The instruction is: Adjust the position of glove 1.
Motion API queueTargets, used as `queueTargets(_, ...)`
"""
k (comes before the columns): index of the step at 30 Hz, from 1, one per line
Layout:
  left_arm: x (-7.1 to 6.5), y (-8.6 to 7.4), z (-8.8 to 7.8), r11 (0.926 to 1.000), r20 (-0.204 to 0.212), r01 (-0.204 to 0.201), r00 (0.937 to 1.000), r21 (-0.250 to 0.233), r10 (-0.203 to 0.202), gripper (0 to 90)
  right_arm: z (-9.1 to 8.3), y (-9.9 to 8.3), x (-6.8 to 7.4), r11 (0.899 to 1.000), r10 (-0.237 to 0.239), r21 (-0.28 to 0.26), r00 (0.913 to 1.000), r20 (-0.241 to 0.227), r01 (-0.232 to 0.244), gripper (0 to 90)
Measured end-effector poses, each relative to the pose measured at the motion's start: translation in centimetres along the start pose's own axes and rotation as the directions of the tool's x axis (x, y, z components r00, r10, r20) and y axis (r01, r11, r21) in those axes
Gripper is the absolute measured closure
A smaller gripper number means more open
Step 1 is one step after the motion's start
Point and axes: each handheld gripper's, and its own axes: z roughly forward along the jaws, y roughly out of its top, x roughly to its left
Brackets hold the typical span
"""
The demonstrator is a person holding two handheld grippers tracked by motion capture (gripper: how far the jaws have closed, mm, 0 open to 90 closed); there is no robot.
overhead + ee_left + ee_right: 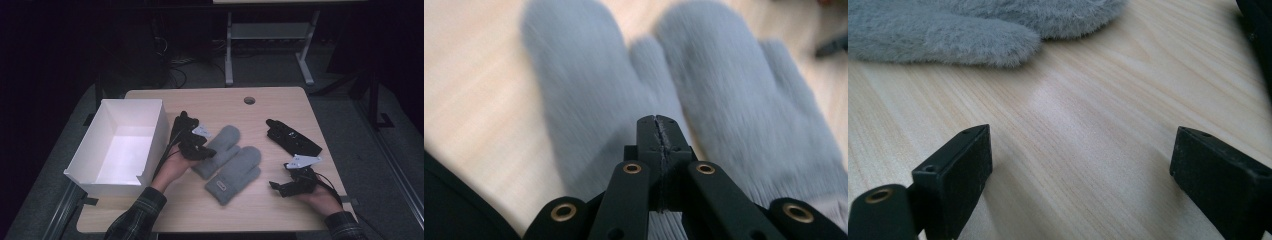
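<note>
My left tongs [658, 131] are together over the grey mittens [231, 159]; my right tongs [1078, 185], at their 4 o'clock, stand apart over the table [260, 212].

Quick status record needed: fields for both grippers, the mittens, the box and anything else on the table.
left gripper: jaws shut on the cuff edge of the left mitten
right gripper: jaws open, nothing between them, low over bare table
mittens: two grey fleece mittens side by side, touching; right mitten flat on the wood
white box: open top, at the table's left edge
black device: lies beyond the right gripper
</note>
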Motion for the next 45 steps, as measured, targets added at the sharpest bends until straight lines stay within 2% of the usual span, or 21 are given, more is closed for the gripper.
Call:
queueTargets(4,0.8,1.9,0.7,0.9998,-0.041,-0.002,0.9992,-0.019,0.001,89.5,0.0,0.0,0.0,1.0,0.0,0.0,1.0,0.0,0.0,9.7)
queueTargets(7,1.5,2.7,1.8,0.9999,-0.082,0.01,0.9966,-0.006,-0.011,89.5,0.0,0.0,0.0,1.0,0.0,0.001,1.0,0.0,0.0,9.7)
queueTargets(8,2.0,2.7,2.9,0.9996,-0.103,0.019,0.9945,0.018,-0.017,89.5,0.0,0.0,0.0,1.0,0.0,0.001,1.0,0.0,0.0,9.7)
queueTargets(9,2.0,2.7,2.9,0.9996,-0.103,0.019,0.9945,0.018,-0.017,89.5,0.0,0.0,0.0,1.0,0.0,0.001,1.0,0.0,0.0,9.7)
queueTargets(13,2.6,2.1,4.8,0.9958,-0.123,0.034,0.9921,0.085,-0.023,89.6,0.0,0.0,0.0,1.0,0.002,-0.001,1.0,-0.001,-0.002,9.7)
queueTargets(15,3.0,1.6,5.3,0.9947,-0.119,0.043,0.9924,0.094,-0.031,89.7,0.0,0.0,0.0,1.0,-0.001,-0.001,1.0,-0.002,0.001,9.7)
queueTargets(16,3.1,1.3,5.5,0.9953,-0.112,0.064,0.9921,0.072,-0.056,89.7,0.0,0.0,0.0,1.0,-0.001,-0.001,1.0,-0.002,0.001,9.7)
queueTargets(22,3.0,1.3,5.2,0.9963,-0.116,0.061,0.9919,0.062,-0.053,89.5,0.0,0.0,0.0,1.0,-0.002,-0.002,1.0,-0.003,0.002,9.8)
queueTargets(23,3.0,1.3,5.0,0.9969,-0.114,0.061,0.9919,0.048,-0.055,87.4,0.1,0.0,0.0,1.0,-0.003,-0.002,1.0,-0.002,0.003,9.7)
queueTargets(25,3.1,1.5,4.4,0.9965,-0.107,0.084,0.9908,0.007,-0.082,73.1,0.1,0.0,0.0,1.0,-0.002,-0.002,1.0,-0.003,0.002,9.7)
queueTargets(27,2.9,1.6,3.9,0.9951,-0.101,0.097,0.99,-0.017,-0.098,65.7,0.1,0.0,0.0,1.0,-0.002,-0.003,1.0,-0.003,0.002,9.7)
queueTargets(31,2.4,1.7,3.7,0.9954,-0.084,0.096,0.9919,-0.01,-0.096,48.6,0.1,0.0,0.0,1.0,-0.003,-0.002,1.0,-0.003,0.003,9.7)
queueTargets(36,1.9,1.2,4.6,0.9971,-0.087,0.073,0.9937,0.021,-0.071,40.5,0.1,0.0,0.0,1.0,-0.003,-0.002,1.0,-0.002,0.003,9.8)
queueTargets(40,1.9,0.8,5.1,0.9965,-0.084,0.074,0.994,0.04,-0.07,43.7,0.0,0.0,0.0,1.0,-0.003,-0.001,1.0,-0.003,0.003,9.7)
queueTargets(45,1.8,0.7,5.3,0.9974,-0.079,0.046,0.996,0.056,-0.041,61.8,0.0,0.0,0.0,1.0,-0.003,-0.001,1.0,-0.003,0.003,9.7)
